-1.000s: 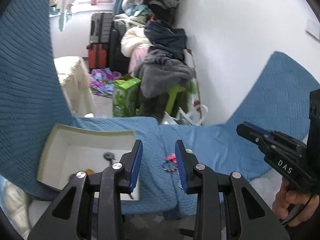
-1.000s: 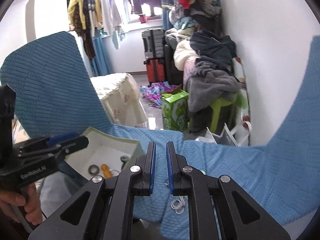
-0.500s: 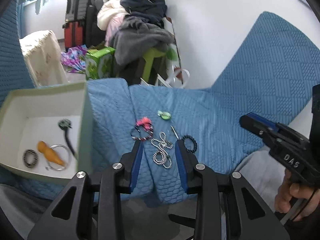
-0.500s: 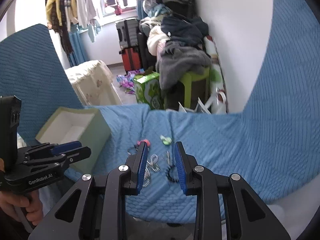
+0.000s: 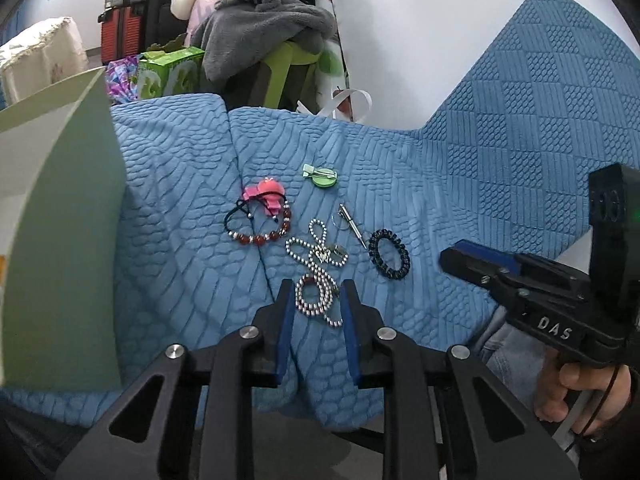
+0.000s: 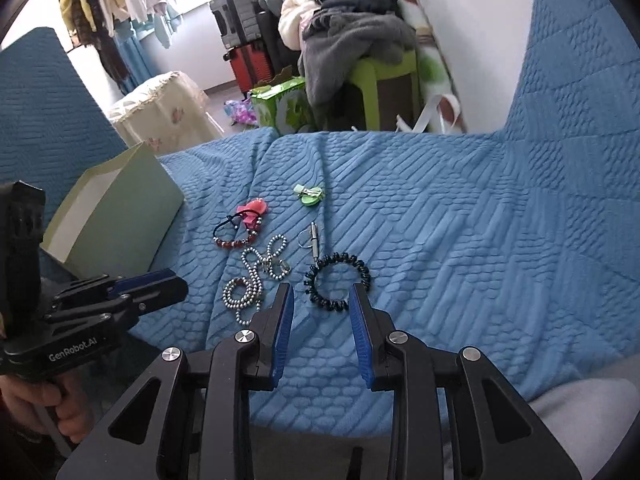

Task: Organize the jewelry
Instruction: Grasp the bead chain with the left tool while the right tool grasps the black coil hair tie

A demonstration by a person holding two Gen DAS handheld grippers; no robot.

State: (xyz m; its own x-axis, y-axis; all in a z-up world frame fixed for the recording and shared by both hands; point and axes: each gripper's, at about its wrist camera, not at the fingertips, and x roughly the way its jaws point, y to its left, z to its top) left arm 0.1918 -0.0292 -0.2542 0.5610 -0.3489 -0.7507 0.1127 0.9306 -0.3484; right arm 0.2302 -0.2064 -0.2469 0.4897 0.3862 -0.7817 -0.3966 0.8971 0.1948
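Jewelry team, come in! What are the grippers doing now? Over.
Left gripper open over silver bead chain. Right gripper open at black coil bracelet. Nothing held. Green box off left; nothing blocking.

A quilted cover (image 6: 460, 240) lies over the seat, and the jewelry is spread across its middle. A box (image 6: 116, 216) stands on the cover at the left, well apart from the pieces. Farthest back lies a hair clip (image 5: 322, 178); nearer and to its left lies a beaded bracelet (image 5: 260, 224), with a small charm (image 5: 269, 194) resting on its far side. In front of these a bead chain (image 5: 316, 276) lies in loops. To the chain's right sits a small pin-like tool (image 5: 352, 226), perhaps touching a thin ring, and right of that a coiled hair tie (image 5: 389, 255). The left gripper (image 5: 316, 312) hangs over the near loop of the chain, the right gripper (image 6: 320, 312) just before the hair tie.
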